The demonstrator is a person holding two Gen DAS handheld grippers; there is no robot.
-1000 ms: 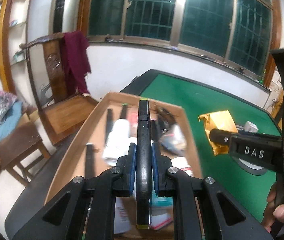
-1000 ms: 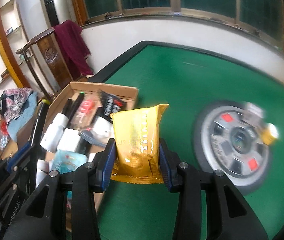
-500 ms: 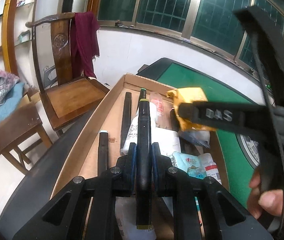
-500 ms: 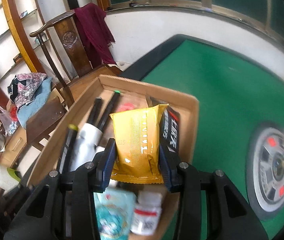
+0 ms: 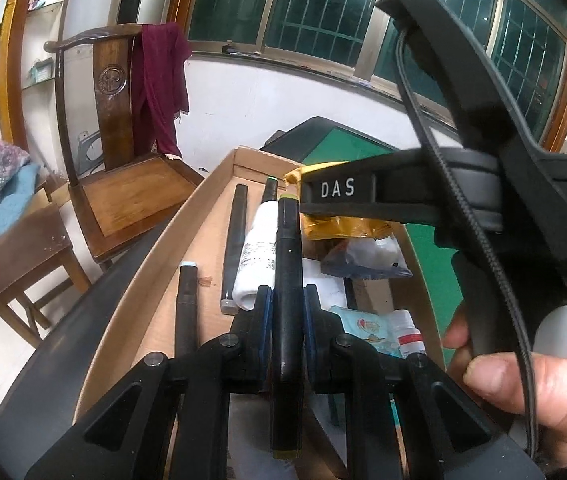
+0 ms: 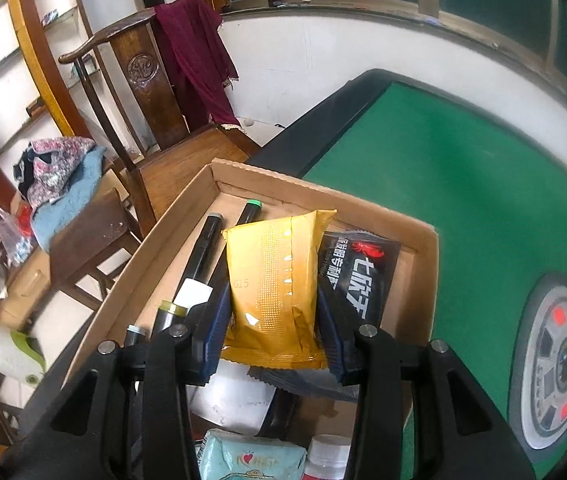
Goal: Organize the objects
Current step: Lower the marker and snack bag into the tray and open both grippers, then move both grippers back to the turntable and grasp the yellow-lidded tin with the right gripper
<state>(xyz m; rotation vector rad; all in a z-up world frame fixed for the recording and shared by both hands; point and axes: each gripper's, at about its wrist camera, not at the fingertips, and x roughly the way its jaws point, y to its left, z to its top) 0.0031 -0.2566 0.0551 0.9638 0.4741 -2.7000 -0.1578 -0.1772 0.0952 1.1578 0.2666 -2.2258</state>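
L gripper (image 5: 287, 300) jaws clamping slim black marker (image 5: 287, 264); R gripper (image 6: 273, 312) jaws gripping crinkly gold pouch (image 6: 273, 280).

Both grippers are black plastic with blue pads (image 5: 266, 320) and silver screws (image 6: 368, 330). The right gripper (image 6: 273, 312) bears white "DAS" lettering (image 5: 337, 189) and a black cable (image 5: 479, 236).

One cardboard box (image 6: 423, 248), one yellow packet (image 6: 273, 284), four black markers (image 5: 287, 264), two tongs (image 5: 287, 300).
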